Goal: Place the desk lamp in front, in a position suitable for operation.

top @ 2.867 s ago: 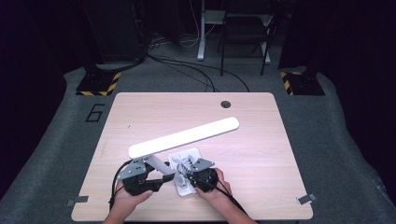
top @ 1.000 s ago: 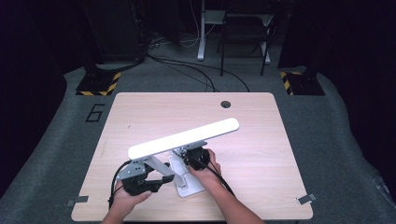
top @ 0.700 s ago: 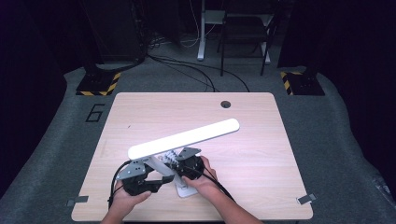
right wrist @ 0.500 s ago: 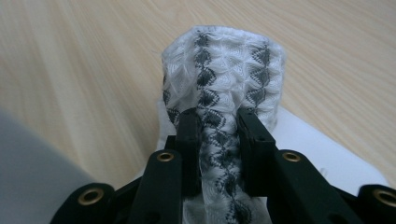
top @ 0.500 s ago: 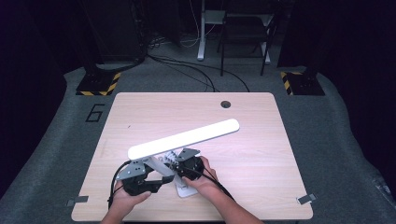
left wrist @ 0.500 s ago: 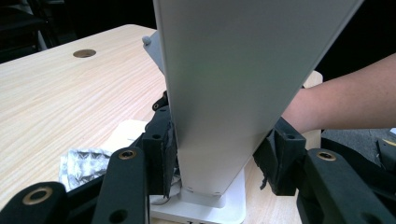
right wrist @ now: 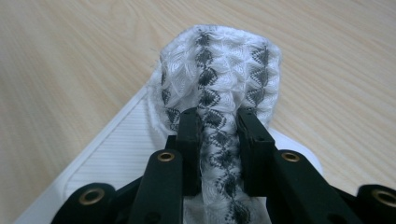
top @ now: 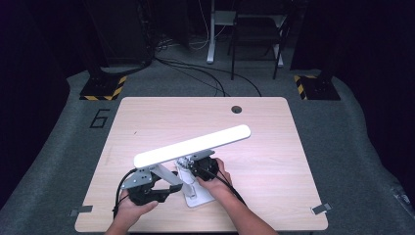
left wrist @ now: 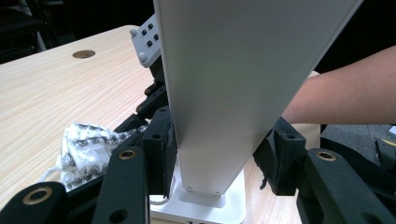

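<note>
Right gripper view: right gripper [right wrist: 217,123] pinches cloth [right wrist: 219,70] | left gripper [left wrist: 219,154] clamps lamp arm [left wrist: 233,84] | wipe base [right wrist: 116,144] gently

1. Your desk lamp [top: 193,147] stands on the table [top: 274,147] near its front edge, left of the middle, with the base [top: 198,196] flat on the tabletop.
2. The lamp's long head stretches over the table from front left to back right, above the base and both grippers.
3. Your left gripper [top: 164,183] sits left of the base, one jaw on each side of the lamp's stem [left wrist: 219,121].
4. Your right gripper [top: 193,166] lies behind the base, under the head, clamped on the cloth [right wrist: 224,84].
5. The cloth rests on the rear part of the base.
6. The cable hole [top: 237,109] lies near the table's back edge, well apart from the lamp.
</note>
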The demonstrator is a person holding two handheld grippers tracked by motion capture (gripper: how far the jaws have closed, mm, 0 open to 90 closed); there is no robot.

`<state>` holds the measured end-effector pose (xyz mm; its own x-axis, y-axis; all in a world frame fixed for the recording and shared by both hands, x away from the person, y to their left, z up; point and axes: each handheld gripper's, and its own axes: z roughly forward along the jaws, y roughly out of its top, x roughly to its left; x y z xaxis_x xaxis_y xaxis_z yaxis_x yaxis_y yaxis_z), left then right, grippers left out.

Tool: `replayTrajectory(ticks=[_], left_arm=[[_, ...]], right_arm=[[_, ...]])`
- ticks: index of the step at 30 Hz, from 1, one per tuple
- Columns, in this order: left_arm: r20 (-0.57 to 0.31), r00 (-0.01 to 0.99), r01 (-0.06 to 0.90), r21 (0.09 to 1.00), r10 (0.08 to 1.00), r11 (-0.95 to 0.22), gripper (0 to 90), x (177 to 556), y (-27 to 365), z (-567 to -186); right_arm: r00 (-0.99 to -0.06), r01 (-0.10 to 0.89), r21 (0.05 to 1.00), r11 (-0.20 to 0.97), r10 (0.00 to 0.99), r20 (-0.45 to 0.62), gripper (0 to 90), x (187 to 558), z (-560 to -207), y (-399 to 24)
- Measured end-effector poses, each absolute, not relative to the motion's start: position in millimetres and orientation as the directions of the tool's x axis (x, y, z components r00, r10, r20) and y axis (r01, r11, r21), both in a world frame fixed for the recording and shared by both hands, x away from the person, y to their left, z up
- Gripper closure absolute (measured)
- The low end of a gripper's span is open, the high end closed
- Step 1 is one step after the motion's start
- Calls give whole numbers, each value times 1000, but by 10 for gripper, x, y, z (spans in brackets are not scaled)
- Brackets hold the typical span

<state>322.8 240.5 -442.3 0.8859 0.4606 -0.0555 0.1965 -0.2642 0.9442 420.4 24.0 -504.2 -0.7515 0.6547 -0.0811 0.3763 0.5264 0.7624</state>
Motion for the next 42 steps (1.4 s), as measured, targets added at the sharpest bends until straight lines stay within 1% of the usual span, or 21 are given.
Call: replayTrajectory(ticks=[1, 5, 9, 10, 12, 15, 18, 19, 23, 24, 25, 27, 29, 30, 33, 34, 35, 42], left_arm=[[-57, 886, 197, 944, 460, -263, 527, 3229, 2407, -4424], [-56, 890, 197, 942, 452, -271, 527, 3230, 2413, -4421], [-55, 898, 187, 945, 436, -267, 527, 3229, 2401, -4425], [-64, 896, 196, 945, 438, -262, 527, 3228, 2399, -4428], [-53, 898, 186, 945, 437, -268, 527, 3230, 2402, -4426], [-53, 898, 186, 945, 437, -268, 527, 3229, 2401, -4425], [-52, 898, 185, 945, 436, -269, 527, 3229, 2401, -4425], [-52, 898, 185, 945, 437, -269, 527, 3228, 2401, -4425], [-60, 895, 193, 945, 443, -262, 527, 3224, 2405, -4429], [-60, 896, 192, 946, 439, -262, 527, 3228, 2409, -4430], [-59, 896, 191, 946, 439, -263, 527, 3227, 2410, -4430], [-59, 894, 192, 946, 445, -261, 527, 3221, 2404, -4431], [-54, 891, 193, 944, 450, -269, 528, 3217, 2407, -4426], [-58, 893, 193, 945, 445, -264, 528, 3222, 2408, -4430], [-59, 893, 194, 945, 445, -263, 528, 3222, 2410, -4431], [-59, 893, 194, 945, 445, -263, 528, 3222, 2410, -4431], [-58, 892, 194, 945, 448, -264, 528, 3219, 2408, -4430], [-54, 892, 191, 945, 449, -267, 528, 3211, 2400, -4428]], right_arm=[[-751, 371, 757, 538, 653, -97, 729, 4225, -5040, 234], [-737, 383, 755, 532, 669, -97, 727, 4255, -5033, 232], [-724, 410, 764, 498, 687, -59, 725, 4259, -4990, 219], [-732, 407, 774, 486, 680, -42, 725, 4250, -4975, 221], [-759, 380, 795, 472, 651, -24, 725, 4198, -4942, 269], [-783, 365, 799, 478, 622, -15, 725, 4160, -4937, 324], [-808, 343, 799, 493, 589, -16, 723, 4116, -4952, 418], [-819, 333, 788, 518, 572, -31, 721, 4105, -4975, 477], [-818, 316, 784, 534, 572, -60, 720, 4123, -5018, 516], [-811, 320, 783, 533, 582, -64, 720, 4141, -5021, 519], [-791, 346, 773, 531, 608, -64, 721, 4188, -5013, 506], [-785, 345, 772, 533, 615, -74, 721, 4227, -5010, 492], [-756, 382, 761, 524, 651, -68, 719, 4287, -5021, 457], [-750, 401, 765, 504, 660, -42, 719, 4325, -5024, 426], [-710, 455, 750, 481, 704, -22, 722, 4401, -5019, 342], [-710, 455, 750, 481, 704, -22, 722, 4401, -5019, 342], [-699, 450, 739, 501, 713, -57, 721, 4423, -5037, 309], [-674, 467, 728, 501, 735, -73, 721, 4470, -5026, 206]])
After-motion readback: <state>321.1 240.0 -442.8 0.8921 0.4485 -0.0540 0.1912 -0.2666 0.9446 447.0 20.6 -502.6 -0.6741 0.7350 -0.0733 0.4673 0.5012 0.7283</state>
